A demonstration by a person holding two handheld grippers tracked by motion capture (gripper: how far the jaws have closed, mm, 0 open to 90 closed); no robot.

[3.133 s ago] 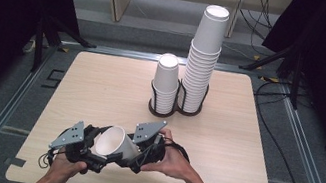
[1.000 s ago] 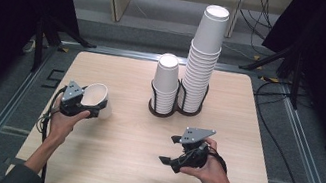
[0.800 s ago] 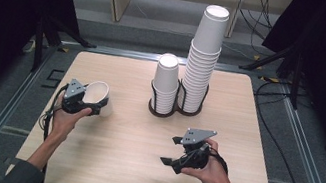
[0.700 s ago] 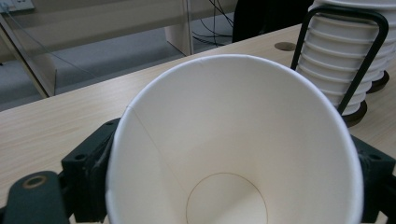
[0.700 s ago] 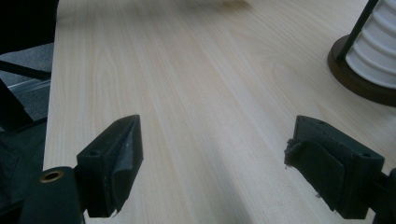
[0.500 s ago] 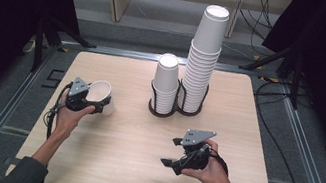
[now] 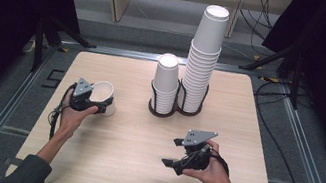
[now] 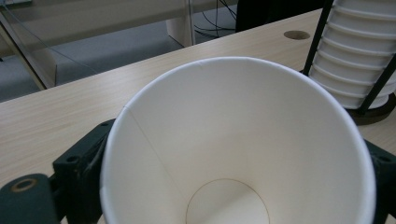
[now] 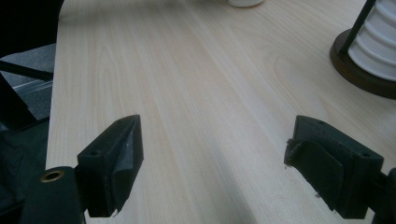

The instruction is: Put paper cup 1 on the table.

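Over at the table's (image 7: 137, 168) left edge, paper cup (image 7: 102, 95) now upright between the left gripper (image 7: 106, 109) jaws, which have just been opening, no longer tilted like a second ago, right gripper (image 7: 172, 151) wide open, empty, near right.

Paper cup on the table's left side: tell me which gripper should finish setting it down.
Left. The left gripper already has the paper cup between its jaws, which have just been opening. The right gripper is open, empty, and far across the table.
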